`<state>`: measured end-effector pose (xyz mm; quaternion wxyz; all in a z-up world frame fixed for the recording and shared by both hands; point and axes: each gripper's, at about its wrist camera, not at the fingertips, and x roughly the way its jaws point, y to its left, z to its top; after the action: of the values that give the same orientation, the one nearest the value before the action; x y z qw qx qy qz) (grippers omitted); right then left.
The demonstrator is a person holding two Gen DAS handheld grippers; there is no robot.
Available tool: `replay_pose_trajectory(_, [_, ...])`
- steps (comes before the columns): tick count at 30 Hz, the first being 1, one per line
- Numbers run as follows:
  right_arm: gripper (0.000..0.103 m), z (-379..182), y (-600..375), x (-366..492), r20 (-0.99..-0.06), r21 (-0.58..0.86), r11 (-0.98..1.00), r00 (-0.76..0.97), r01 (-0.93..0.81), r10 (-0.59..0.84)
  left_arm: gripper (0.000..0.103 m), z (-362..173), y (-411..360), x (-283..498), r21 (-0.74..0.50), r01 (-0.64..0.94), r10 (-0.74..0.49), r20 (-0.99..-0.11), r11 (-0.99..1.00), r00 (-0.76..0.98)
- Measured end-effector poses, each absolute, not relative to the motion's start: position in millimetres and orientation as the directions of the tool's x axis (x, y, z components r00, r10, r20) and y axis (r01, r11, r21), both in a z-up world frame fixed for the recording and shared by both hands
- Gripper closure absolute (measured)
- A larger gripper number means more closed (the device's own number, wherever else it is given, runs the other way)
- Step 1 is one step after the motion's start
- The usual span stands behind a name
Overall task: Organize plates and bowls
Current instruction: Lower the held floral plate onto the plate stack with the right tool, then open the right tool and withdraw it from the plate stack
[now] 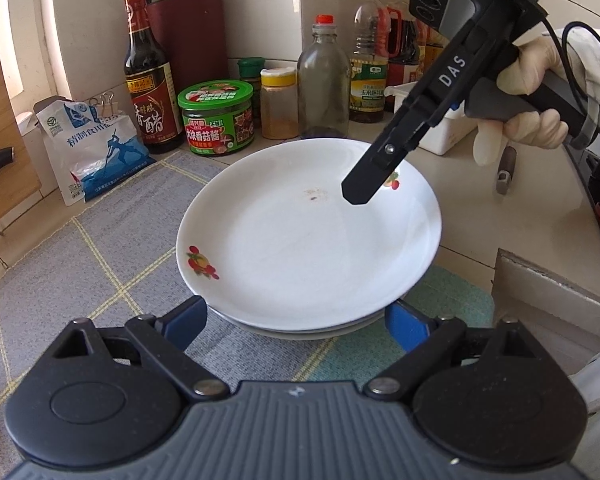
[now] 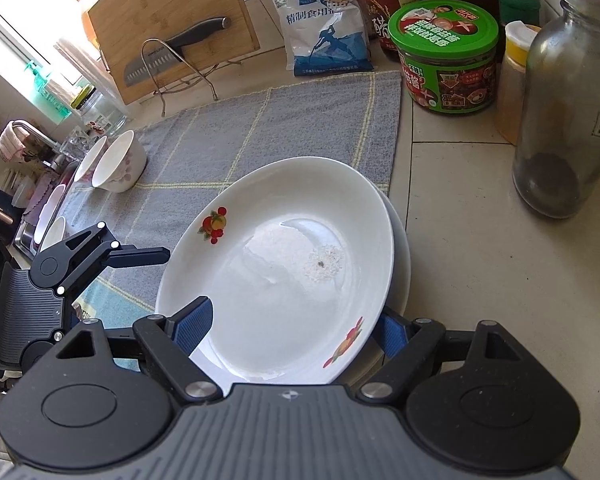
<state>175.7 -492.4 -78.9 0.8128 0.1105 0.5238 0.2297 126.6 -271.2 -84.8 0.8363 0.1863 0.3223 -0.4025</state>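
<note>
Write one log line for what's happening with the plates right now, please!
stage: stacking plates | top plate: on lower plate, on mat | left gripper: open | right gripper: open | bowls: waiting

two stacked plates, two bowls (tipped), two tools

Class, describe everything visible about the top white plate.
The top white plate is shallow, glossy, ceramic-looking, with fruit decals on its rim and a small speck inside. It rests on another plate, partly over the grey checked mat. Both open grippers straddle its edges; contact is unclear.
</note>
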Motion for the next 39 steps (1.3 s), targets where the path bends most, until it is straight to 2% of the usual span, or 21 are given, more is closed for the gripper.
replay_pose_trajectory(9, [0.014,-73.5,-485.2,170.8,-0.823,0.377,0.893,0.354,-0.246,0.445,0.008,-86.2,-269.3,126.2,0.048,0.803,-0.567,-0.684,0.593,0.459])
replay_pose_trajectory(24, [0.004,-64.1,-486.7,162.0,-0.846,0.345,0.914,0.352,-0.212,0.401,0.007,-77.8,-258.0,120.1,0.033,0.771,-0.582,-0.635,0.636,0.508])
replay_pose_trajectory(31, [0.000,-44.9,-458.4,159.9,-0.844,0.194,0.927,0.426,-0.322,0.325,0.007,-66.4,-249.2,112.4,0.025,0.710,-0.562,-0.592,0.703,0.578])
replay_pose_trajectory(35, [0.000,-40.1,-426.3,159.5,-0.830,0.020,0.901,0.495,-0.433,0.256,0.007,-58.8,-238.8,102.3,0.014,0.644,-0.525,-0.565,0.765,0.636])
replay_pose_trajectory(39, [0.000,-35.8,-392.4,160.5,-0.800,-0.070,0.844,0.536,-0.532,0.271,0.006,-49.6,-218.6,88.2,0.017,0.556,-0.459,-0.545,0.831,0.702])
